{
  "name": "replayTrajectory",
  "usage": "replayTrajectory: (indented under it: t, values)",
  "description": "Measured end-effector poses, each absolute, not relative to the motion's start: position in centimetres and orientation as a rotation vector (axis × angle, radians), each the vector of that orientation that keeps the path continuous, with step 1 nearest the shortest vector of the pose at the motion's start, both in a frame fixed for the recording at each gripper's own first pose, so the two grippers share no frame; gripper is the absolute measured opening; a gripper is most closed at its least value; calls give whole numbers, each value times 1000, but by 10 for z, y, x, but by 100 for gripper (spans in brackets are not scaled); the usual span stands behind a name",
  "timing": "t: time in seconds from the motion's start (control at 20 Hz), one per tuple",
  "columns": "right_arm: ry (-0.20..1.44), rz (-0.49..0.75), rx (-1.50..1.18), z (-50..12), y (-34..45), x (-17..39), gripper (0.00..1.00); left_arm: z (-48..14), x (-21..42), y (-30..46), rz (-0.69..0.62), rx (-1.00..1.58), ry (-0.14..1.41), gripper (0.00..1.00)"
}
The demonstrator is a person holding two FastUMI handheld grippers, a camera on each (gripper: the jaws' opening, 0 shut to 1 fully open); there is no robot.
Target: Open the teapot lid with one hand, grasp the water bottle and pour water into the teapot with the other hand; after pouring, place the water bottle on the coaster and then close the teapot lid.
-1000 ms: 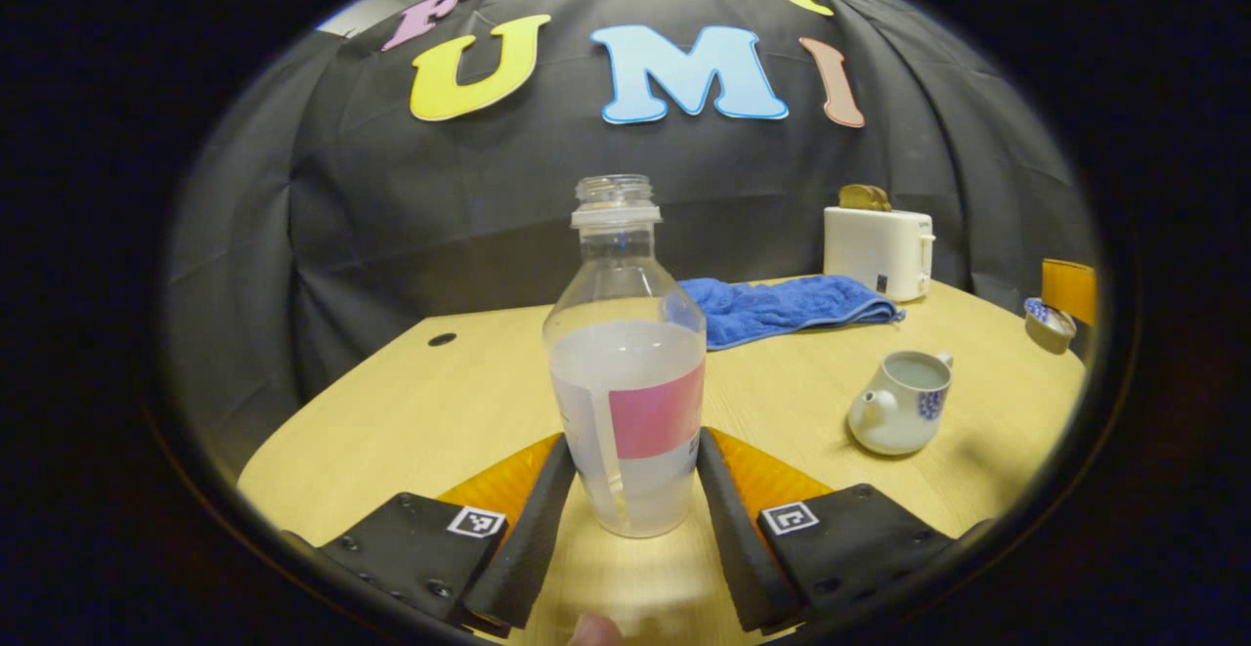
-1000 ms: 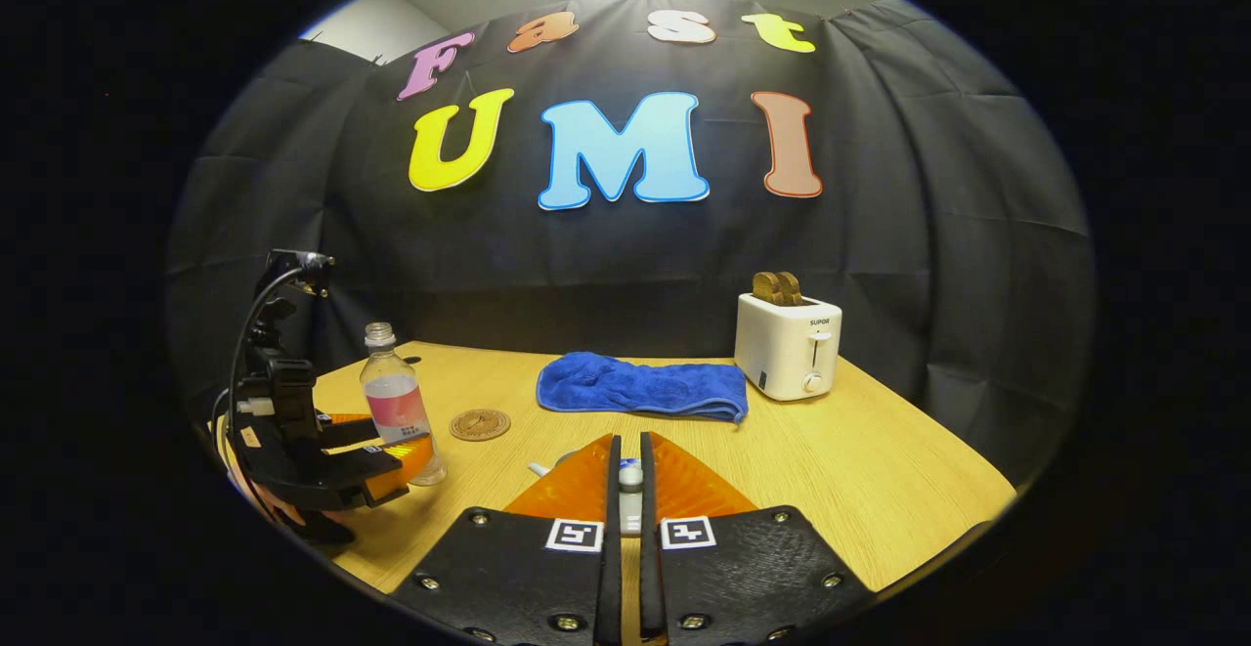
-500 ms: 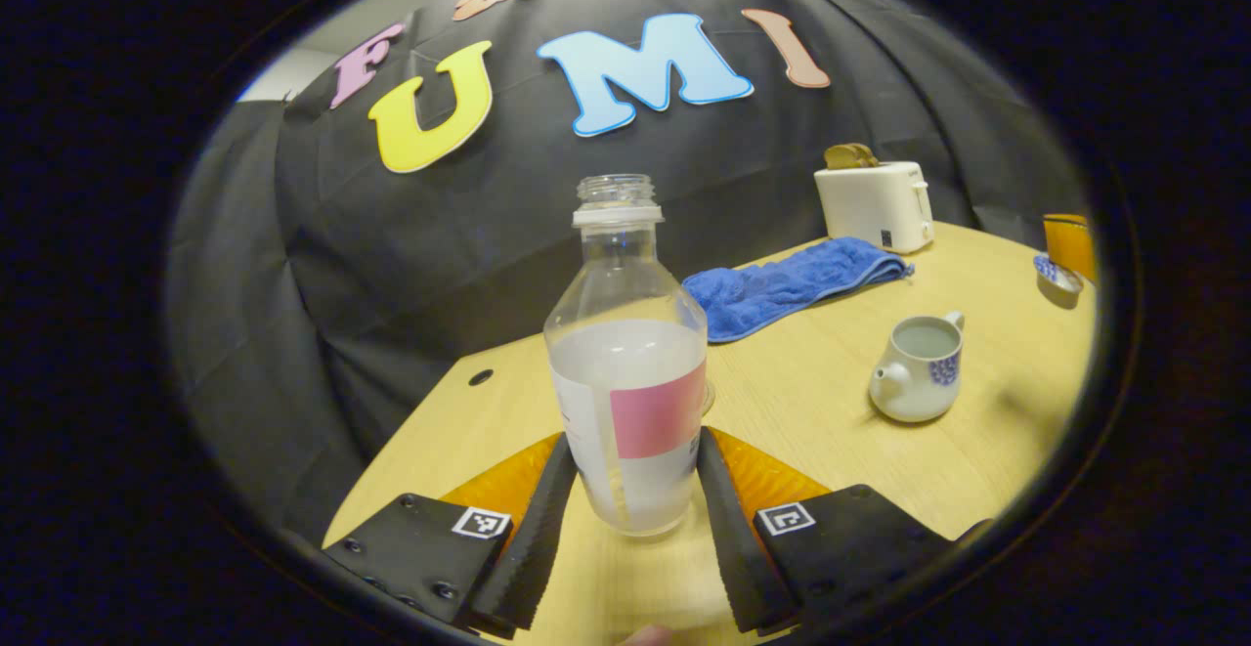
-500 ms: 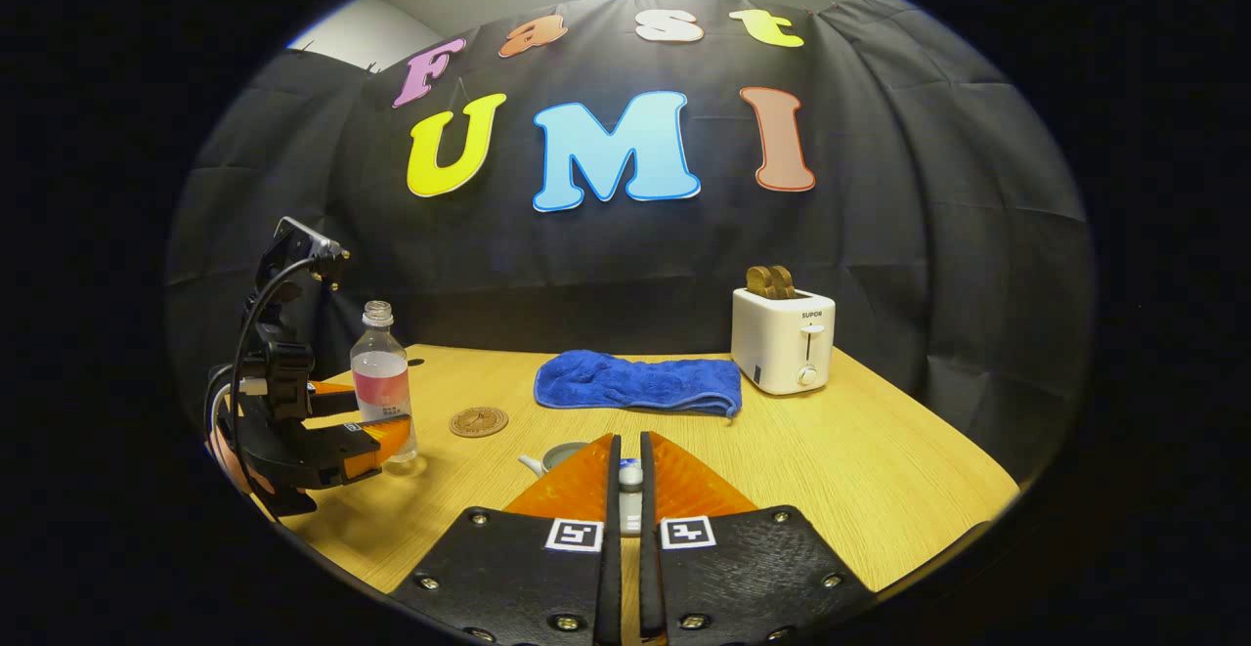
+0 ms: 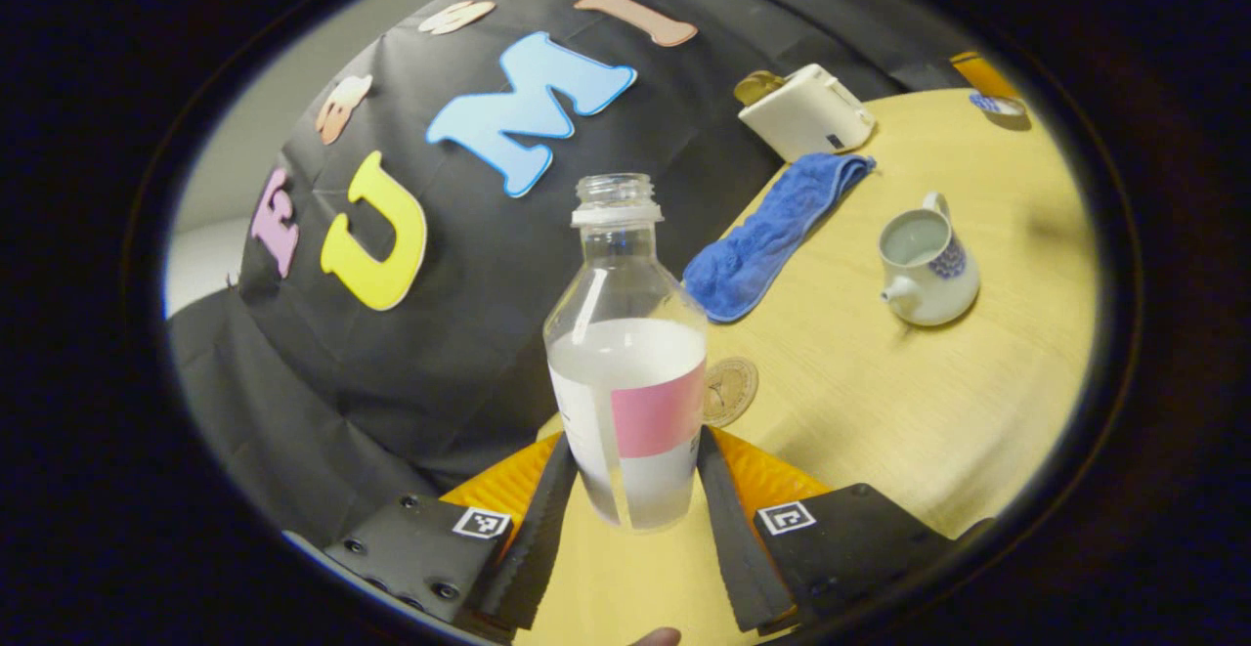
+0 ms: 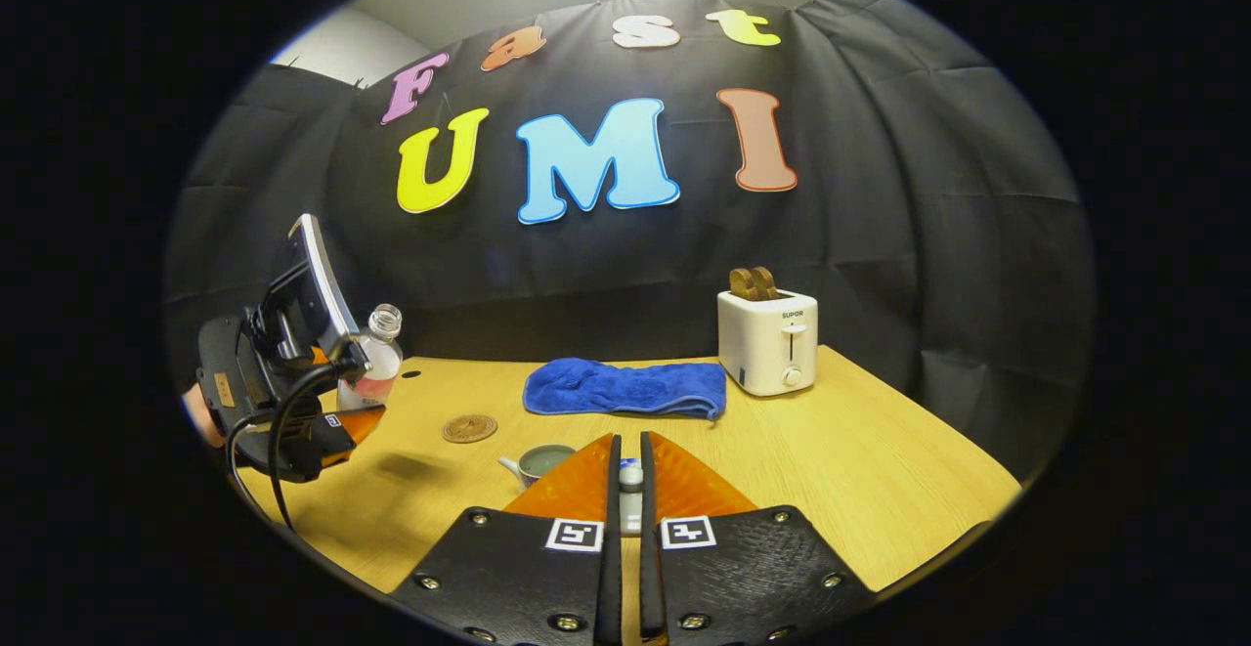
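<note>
— Two grippers at work; what has each got?

— In the left gripper view, the left gripper [image 5: 627, 490] has both fingers pressed against the sides of the water bottle [image 5: 625, 353], low on its pink-banded body. Its cap is off and it is roughly half full. In the right gripper view that same bottle [image 6: 374, 365] sits at about nine o'clock, leaning, clear of the table [image 6: 860, 451].

— And the right one?

— In its own view the right gripper [image 6: 630, 490] is closed almost fully, with a small white knob pinched in the narrow slit. That looks like the teapot lid [image 6: 631, 476], though little of it shows.

— Where is the teapot?

— In the left gripper view the teapot [image 5: 924, 260] stands at about two o'clock, its mouth uncovered. In the right gripper view it peeks out just left of the fingers.

— The coaster?

— Round and brown, the coaster [image 5: 728, 390] lies bare on the table just right of the bottle. A blue towel [image 5: 767, 250] and white toaster [image 5: 806, 113] lie beyond, towards one o'clock.
</note>
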State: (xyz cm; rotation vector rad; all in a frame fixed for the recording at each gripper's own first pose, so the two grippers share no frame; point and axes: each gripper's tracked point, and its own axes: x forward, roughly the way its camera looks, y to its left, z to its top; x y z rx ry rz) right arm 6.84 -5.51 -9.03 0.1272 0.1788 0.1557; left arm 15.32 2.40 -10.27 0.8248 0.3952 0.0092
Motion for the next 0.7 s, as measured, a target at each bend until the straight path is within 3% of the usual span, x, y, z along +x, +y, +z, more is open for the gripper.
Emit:
replayTrajectory:
  t: [0.7]
  values:
    - [187,108,146,-104,-89,56,7,-133,176,-29,-124,1245,443,83]
